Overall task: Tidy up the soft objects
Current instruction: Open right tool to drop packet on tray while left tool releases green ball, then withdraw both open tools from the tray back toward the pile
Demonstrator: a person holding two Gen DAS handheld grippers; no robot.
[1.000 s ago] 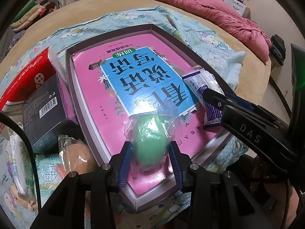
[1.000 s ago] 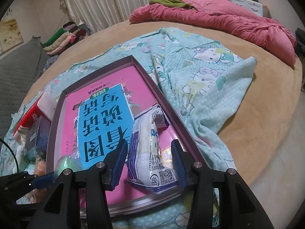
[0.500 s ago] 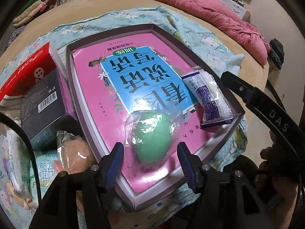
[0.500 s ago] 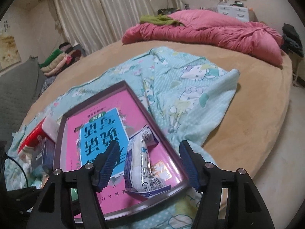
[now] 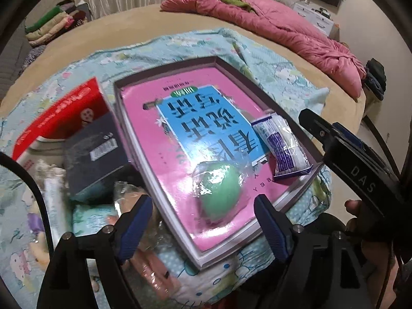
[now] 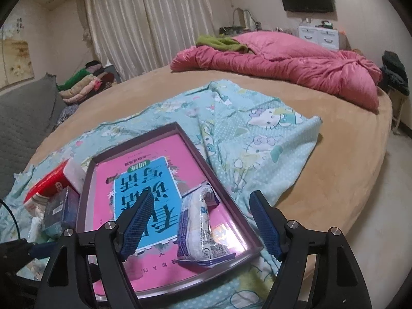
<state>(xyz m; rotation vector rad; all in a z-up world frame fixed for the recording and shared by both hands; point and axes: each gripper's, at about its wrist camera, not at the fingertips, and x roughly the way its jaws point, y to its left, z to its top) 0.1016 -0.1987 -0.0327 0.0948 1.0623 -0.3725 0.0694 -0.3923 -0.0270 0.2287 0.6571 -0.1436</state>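
A shallow box (image 5: 291,200) with a pink and blue printed bottom lies on the patterned blanket; it also shows in the right wrist view (image 6: 85,193). A green soft ball in clear wrap (image 5: 221,193) lies in its near part. A white and purple packet (image 5: 283,149) lies at its right side, also seen in the right wrist view (image 6: 198,226). My left gripper (image 5: 203,226) is open and empty, above and behind the ball. My right gripper (image 6: 203,221) is open and empty above the packet.
Left of the box lie a red pack (image 5: 64,113), a dark box (image 5: 95,154), an orange wrapped item (image 5: 134,200) and other wrapped soft packs. A pink quilt (image 6: 283,61) lies at the far side of the bed. The bed edge is at the right.
Both grippers have opened wider and drawn back and up. The green ball and the packet now lie free in the box.
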